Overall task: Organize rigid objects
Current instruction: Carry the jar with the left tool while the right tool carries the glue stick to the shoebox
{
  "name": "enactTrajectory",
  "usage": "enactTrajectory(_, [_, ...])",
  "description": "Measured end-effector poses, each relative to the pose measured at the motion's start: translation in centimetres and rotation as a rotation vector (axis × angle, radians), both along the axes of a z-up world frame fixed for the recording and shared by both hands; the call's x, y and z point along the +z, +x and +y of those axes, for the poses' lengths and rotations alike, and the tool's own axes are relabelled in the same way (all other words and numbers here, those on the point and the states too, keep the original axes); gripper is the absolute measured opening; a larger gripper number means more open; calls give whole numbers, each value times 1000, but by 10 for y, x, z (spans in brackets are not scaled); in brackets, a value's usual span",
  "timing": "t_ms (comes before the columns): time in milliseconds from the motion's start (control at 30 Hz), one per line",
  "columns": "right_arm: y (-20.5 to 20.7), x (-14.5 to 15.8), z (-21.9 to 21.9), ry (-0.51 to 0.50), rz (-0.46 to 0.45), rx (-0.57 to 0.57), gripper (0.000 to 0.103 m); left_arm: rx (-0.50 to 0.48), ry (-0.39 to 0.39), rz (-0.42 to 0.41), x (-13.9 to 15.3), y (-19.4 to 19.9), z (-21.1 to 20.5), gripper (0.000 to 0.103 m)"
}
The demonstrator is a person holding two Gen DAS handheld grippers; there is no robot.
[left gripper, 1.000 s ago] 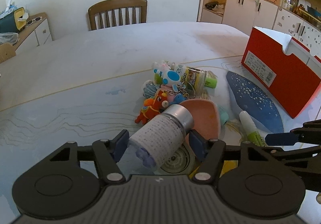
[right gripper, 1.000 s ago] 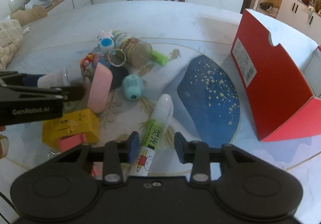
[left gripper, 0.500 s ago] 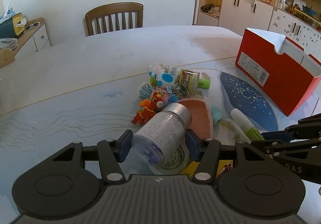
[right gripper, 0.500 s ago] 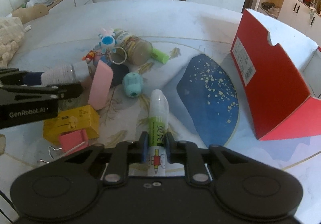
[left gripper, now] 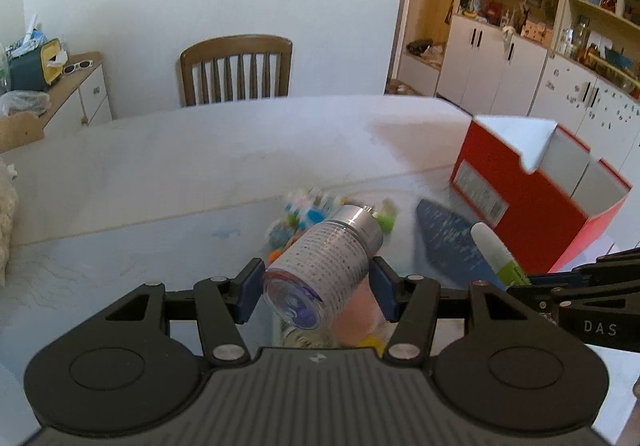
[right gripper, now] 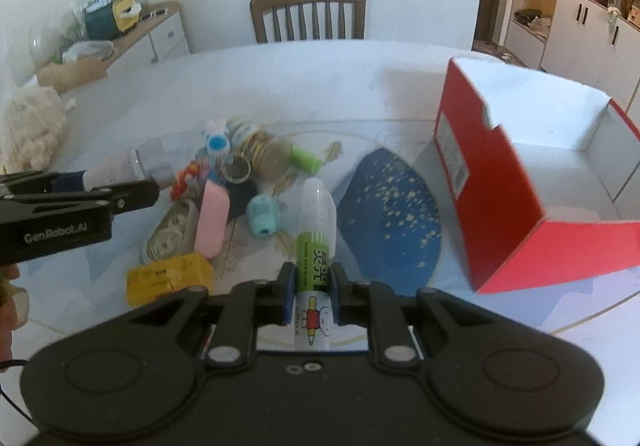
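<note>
The left gripper (left gripper: pixel 316 282) is matte black plastic with a ribbed grey top plate, two round discs at its sides, silver screws at the linkage pivots and blue pads lining its jaws. The right gripper (right gripper: pixel 311 288) has the same build. White lettering marks each one's side: "GenRobot.AI" on the left, "DAS" on the right.
</note>
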State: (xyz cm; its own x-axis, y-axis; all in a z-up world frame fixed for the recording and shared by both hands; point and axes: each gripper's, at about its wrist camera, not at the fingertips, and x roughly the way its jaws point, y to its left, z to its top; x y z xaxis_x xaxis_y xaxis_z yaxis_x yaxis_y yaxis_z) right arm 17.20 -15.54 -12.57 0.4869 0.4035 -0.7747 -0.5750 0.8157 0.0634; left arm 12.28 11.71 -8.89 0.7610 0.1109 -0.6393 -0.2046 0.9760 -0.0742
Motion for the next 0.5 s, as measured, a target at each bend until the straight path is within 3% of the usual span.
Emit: enactTrajectory(500, [50, 63, -71, 78, -31, -14, 16, -54, -50, -37, 62, 54, -85, 56])
